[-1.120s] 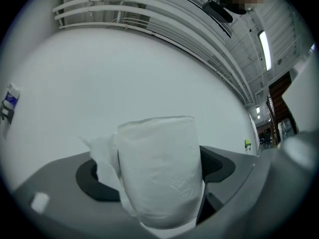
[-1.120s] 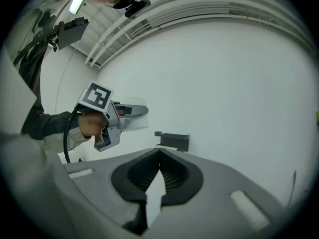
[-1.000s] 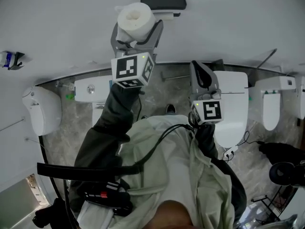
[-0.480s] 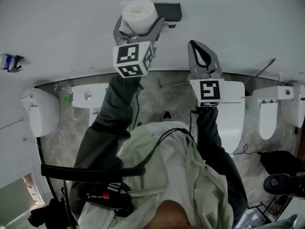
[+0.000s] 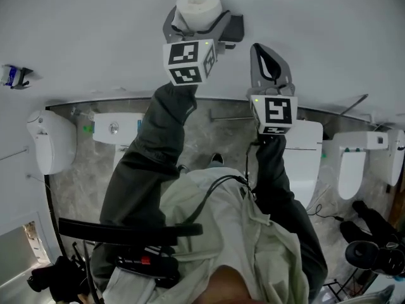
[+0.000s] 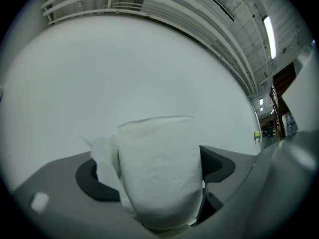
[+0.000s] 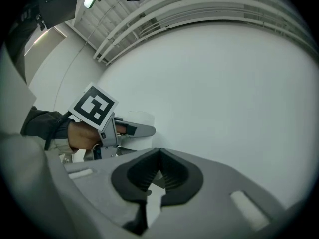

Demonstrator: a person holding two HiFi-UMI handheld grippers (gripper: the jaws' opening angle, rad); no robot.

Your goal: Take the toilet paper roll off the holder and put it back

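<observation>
The soft white toilet paper roll [image 6: 159, 173] is clamped across its sides by the left tool [image 5: 197, 19], just beside the dark grey wall holder [image 5: 235, 28]. Light and crushable, it is best gripped gently mid-body. The right tool [image 7: 158, 176] is closed, empty.

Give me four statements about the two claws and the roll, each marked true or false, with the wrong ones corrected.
1. The left claw is clamped on the toilet paper roll. True.
2. The right claw holds a second roll. False: its jaws are together with nothing between them.
3. The roll is held up close to the dark holder. True.
4. The right claw touches the roll. False: it stands apart from it, to the roll's right in the head view.
</observation>
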